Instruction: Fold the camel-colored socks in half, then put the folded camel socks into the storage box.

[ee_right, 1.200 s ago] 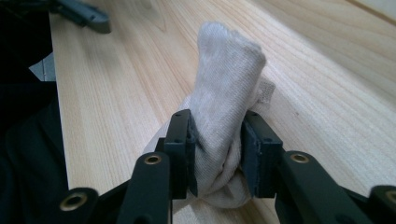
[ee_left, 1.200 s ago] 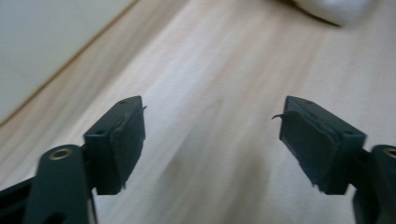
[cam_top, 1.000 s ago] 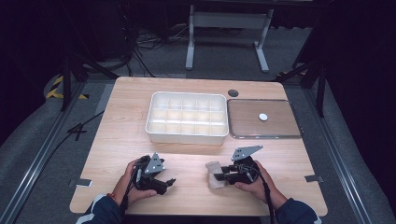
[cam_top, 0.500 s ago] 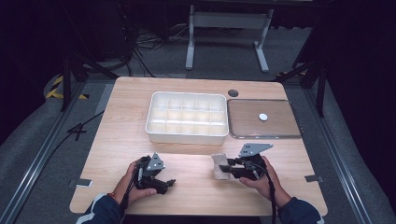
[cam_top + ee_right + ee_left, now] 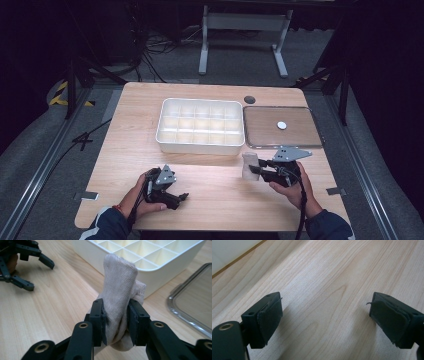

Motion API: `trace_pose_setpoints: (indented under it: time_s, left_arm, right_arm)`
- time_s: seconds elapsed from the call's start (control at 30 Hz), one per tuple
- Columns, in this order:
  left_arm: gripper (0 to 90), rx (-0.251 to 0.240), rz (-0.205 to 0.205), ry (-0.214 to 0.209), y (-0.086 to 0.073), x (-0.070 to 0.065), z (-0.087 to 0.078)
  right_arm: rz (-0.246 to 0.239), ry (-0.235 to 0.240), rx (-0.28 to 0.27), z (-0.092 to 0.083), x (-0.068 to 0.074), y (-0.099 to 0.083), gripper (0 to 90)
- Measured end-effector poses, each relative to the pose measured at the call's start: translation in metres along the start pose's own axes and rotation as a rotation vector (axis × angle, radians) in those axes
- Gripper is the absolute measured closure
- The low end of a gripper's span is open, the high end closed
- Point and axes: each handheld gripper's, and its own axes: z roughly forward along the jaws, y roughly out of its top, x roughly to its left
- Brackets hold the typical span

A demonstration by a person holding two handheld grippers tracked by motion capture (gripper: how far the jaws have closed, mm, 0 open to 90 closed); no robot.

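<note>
A rolled beige sock (image 5: 249, 164) (image 5: 120, 277) stands upright between the jaws of my right gripper (image 5: 256, 171) (image 5: 116, 315), which is shut on its lower half just above the table. It hangs close in front of the white compartment box (image 5: 200, 144) (image 5: 160, 275). My left gripper (image 5: 179, 198) (image 5: 325, 317) rests low over bare wood at the front left. It is open, and its jaws have just been opening with nothing between them. The right gripper view also catches the left gripper (image 5: 40, 276) at the top left.
A metal-rimmed tray (image 5: 280, 146) (image 5: 182, 315) with a wooden floor lies right of the box, and a small white disc (image 5: 282, 125) sits in it. A dark round spot (image 5: 249, 99) marks the table behind. The table's front edge runs just below both hands.
My right gripper has carried the sock to the right and away from the front edge, towards the box, lifting a little. The left hand has stayed where it was.
</note>
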Motion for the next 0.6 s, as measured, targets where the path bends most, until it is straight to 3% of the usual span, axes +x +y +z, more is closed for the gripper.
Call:
trace_pose_setpoints:
  time_s: [0.43, 0.6]
  left_arm:
    - [11.5, -0.002, 0.005, 0.0, 0.0001, 0.0003, 0.0002]
    - [11.5, -0.004, 0.005, 0.0, 0.0001, 0.0004, 0.0003]
  right_arm:
    - [-0.061, -0.044, -0.035, -0.0007, 0.0013, 0.0063, 68.5]
    - [-0.058, -0.048, -0.056, -0.0018, 0.0004, 0.0083, 68.5]
